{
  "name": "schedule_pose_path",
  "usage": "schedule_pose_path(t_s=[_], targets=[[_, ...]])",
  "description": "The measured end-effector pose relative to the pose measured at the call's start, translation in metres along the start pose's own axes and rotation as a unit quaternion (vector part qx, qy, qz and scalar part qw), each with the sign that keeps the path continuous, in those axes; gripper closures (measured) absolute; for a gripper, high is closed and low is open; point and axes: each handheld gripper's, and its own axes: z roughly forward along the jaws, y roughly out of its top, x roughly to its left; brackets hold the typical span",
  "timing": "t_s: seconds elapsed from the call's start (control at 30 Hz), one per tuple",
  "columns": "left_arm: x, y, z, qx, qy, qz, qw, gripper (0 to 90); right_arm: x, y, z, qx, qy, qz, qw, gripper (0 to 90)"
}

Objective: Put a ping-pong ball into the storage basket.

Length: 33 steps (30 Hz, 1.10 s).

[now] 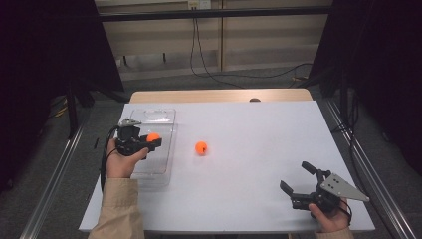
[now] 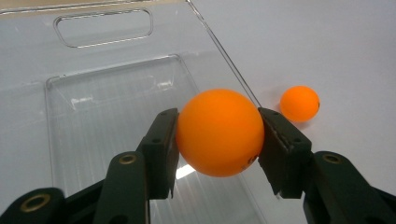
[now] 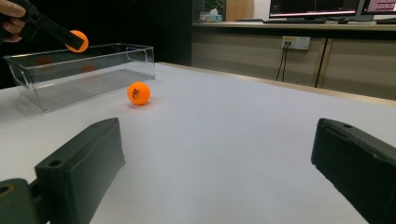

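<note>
Two orange balls on show, but biggest stuff first. White table (image 1: 239, 179) takes up most of the high view, sitting on a wooden top that peeks out along the far edge. Clear bin (image 1: 161, 115) comes next, standing at the table's left side, long and shallow with a handle slot cut in the far wall. Looks see-through enough to show the table under it.

Then the grippers. Left gripper (image 1: 151, 142) hangs above the bin, jaws clamped on a ball (image 1: 153, 137), one pad on each side of it. Same squeeze seen up close from the left gripper view, ball (image 2: 219, 132) right between the pads with the bin floor below. Held clear of the bin floor, over the bin's right half, near the long wall. Right gripper (image 1: 294, 177) rests low at the near right corner of the table, well apart from everything, jaws spread wide with nothing in them. Right gripper view looks across the table between those two open jaws.

Smallest last: second ball (image 1: 201, 147) lying loose on the table just right of the bin, not touching it. Dark print visible on it in the right gripper view (image 3: 138, 93).
</note>
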Motion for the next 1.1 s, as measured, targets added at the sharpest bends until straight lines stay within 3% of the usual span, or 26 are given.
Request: schedule_pose_path(t_s=[1.1], targets=[[0.0069, -0.0045, 0.0056, 0.008, 0.028, 0.001, 0.9996, 50.4, 0.0001, 0.0001, 0.0, -0.001, 0.001, 0.0, 1.0, 1.7]])
